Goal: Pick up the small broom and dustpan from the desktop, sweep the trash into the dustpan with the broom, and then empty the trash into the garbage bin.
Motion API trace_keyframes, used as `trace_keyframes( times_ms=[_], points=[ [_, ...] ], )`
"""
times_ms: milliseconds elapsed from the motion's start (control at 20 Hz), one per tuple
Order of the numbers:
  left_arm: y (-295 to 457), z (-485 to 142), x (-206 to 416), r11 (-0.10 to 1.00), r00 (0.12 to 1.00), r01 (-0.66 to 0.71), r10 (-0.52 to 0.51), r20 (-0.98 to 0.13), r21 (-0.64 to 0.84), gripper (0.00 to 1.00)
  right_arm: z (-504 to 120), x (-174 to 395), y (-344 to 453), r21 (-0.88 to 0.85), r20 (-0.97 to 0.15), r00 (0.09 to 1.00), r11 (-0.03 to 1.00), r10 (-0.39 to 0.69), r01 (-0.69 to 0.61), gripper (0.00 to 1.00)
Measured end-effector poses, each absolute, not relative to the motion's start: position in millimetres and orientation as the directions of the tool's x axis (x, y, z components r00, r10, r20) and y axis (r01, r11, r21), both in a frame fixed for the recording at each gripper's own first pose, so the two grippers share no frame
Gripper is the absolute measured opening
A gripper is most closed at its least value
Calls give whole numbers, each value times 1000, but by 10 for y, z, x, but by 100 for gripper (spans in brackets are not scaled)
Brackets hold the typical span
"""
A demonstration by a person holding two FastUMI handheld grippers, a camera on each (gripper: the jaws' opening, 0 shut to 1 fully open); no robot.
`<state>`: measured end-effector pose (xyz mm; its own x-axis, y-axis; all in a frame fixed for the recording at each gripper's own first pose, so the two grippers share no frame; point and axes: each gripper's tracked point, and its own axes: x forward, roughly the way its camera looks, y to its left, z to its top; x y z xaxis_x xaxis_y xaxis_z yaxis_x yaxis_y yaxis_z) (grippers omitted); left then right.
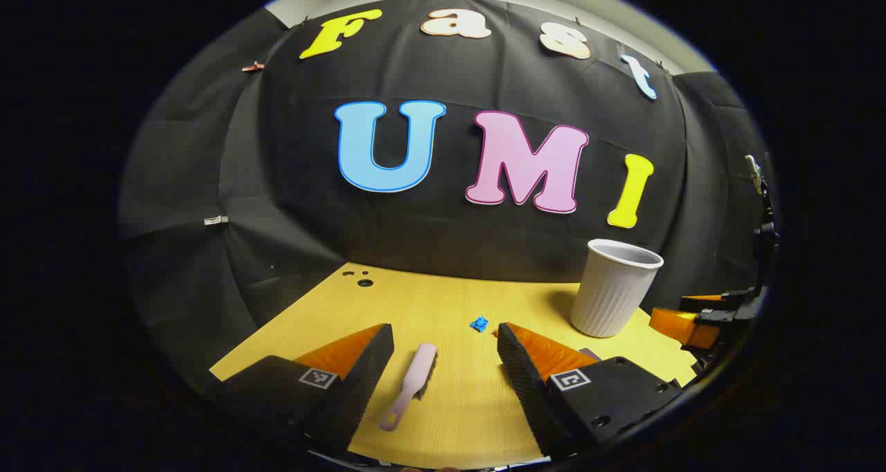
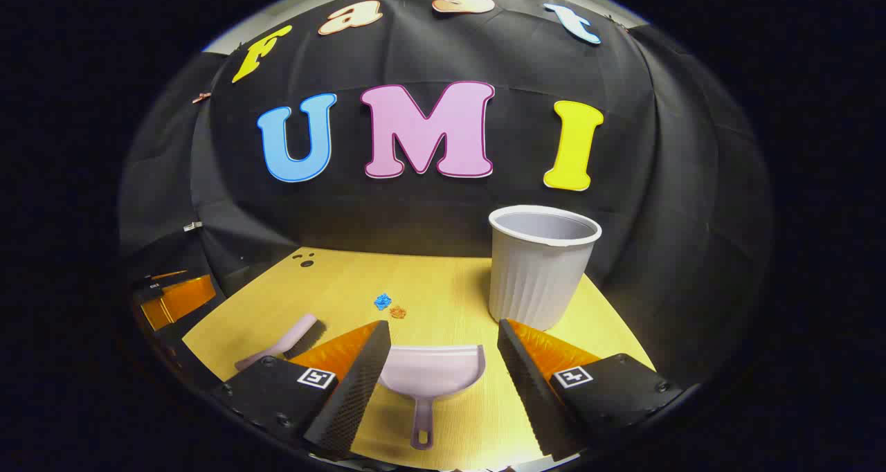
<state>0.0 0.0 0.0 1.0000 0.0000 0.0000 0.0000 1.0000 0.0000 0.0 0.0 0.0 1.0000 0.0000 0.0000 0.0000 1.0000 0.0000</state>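
— Starting the pick-up step: small broom (image 1: 412,382) flat on the desktop (image 1: 443,306), between the spread fingers of the left gripper (image 1: 445,344), untouched.
— And the right gripper (image 2: 444,340)?
— Wide open too, holding nothing, poised over the dustpan (image 2: 430,371), handle pointing back toward the camera.
— Trash?
— Blue scrap (image 2: 382,300) and orange scrap (image 2: 397,311) just beside each other, mid-desk; garbage bin (image 2: 541,268) upright near the far right edge.
— Next move, probably?
— Lowering each gripper and closing on its handle; likely needs care with the broom's thin, tilted handle.
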Motion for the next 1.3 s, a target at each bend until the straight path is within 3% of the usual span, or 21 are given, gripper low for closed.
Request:
trace_keyframes(
  times_ms=[450, 800, 1300],
  points=[
    [-64, -139, 133, 999, 999, 38, -37, -38, 20, 96, -152, 97, 51, -30, -57, 998, 999, 20, -22, 98],
    [-119, -190, 135, 990, 996, 80, -76, -41, 115, 96, -334, 180, 51, -23, -126, 992, 999, 23, -26, 98],
    [-42, -421, 131, 995, 992, 93, -89, -91, 35, 96, -660, 202, 123, -33, -246, 969, 999, 31, -40, 98]
  ],
)
